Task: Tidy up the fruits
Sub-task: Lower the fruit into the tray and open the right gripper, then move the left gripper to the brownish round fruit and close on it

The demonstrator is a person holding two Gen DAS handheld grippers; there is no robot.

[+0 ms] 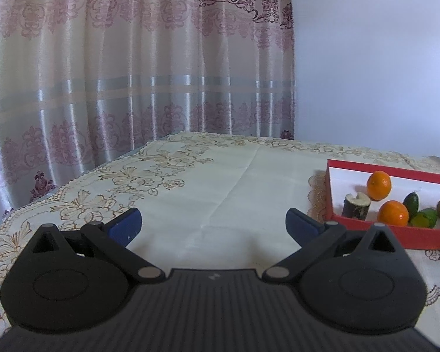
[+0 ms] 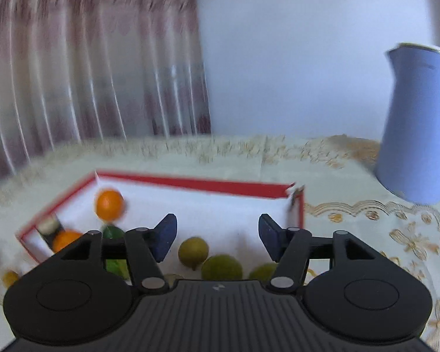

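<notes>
A red box with a white inside (image 1: pixel 334 189) (image 2: pixel 190 182) sits on the tablecloth. It holds two oranges (image 1: pixel 379 185) (image 1: pixel 393 213) (image 2: pixel 109 204), a cut dark cane piece (image 1: pixel 355 207), dark green fruit (image 1: pixel 411 202) and several yellow-green fruits (image 2: pixel 193 252) (image 2: pixel 221 267). My left gripper (image 1: pixel 213 224) is open and empty over bare cloth, left of the box. My right gripper (image 2: pixel 217 239) is open and empty above the box's near side, over the green fruits. The right wrist view is motion-blurred.
A lavender-blue kettle (image 2: pixel 418 123) stands at the right behind the box. A small yellow fruit (image 2: pixel 10 278) lies outside the box's left corner. A patterned curtain (image 1: pixel 132 73) hangs behind the table's far-left edge; a plain wall is behind the box.
</notes>
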